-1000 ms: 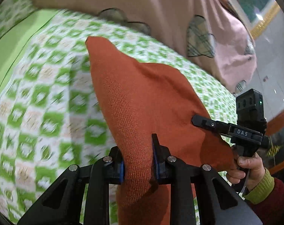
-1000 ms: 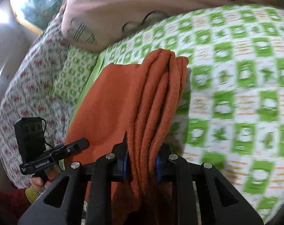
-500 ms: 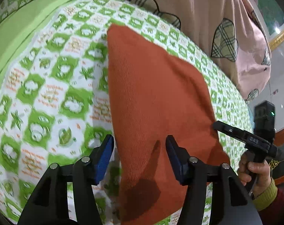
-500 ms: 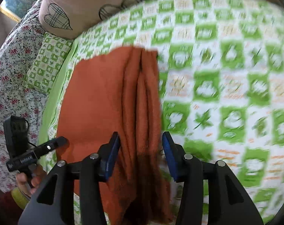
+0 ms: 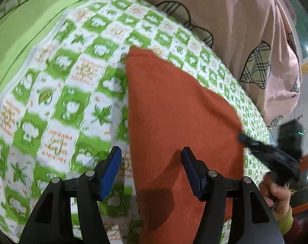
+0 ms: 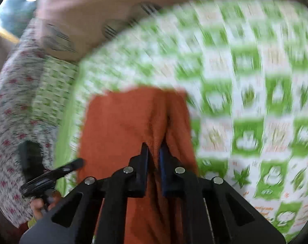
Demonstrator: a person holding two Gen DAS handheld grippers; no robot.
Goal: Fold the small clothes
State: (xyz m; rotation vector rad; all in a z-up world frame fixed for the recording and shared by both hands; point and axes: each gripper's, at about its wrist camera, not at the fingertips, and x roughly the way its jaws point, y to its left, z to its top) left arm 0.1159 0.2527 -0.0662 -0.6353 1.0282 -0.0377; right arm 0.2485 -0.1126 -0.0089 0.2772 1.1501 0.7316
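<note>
orange knit garment (image 5: 180,122) lies flat on the green-checked bedsheet (image 5: 72,93), already folded into a long strip; pink duvet with plaid hearts (image 5: 245,32) bunched beyond its far end.

left gripper (image 5: 150,170): pads spread wide, nothing between them; it hovers over the near end of the strip, left pad above sheet, right pad above cloth, so the garment's left edge runs between the fingers.

right gripper (image 6: 154,158): pads nearly together with a ridge of orange cloth pinched in the narrow gap; looks like a grip on the bunched right-side fold; frame is motion-blurred, so contact is a judgement.

key relation: strip's long axis runs straight away from both grippers, near end under the fingers, far end pointing at the duvet; in the left view it leans slightly left going away; far left corner is sharp and flat.

nearness: right hand is on the cloth; left is just above it, empty.

judgement: the coming fold likely goes along that axis, near end carried to far end; left needs to drop and pinch the near left corner so both ends lift level; risk is the right-side ridge staying bunched.
</note>
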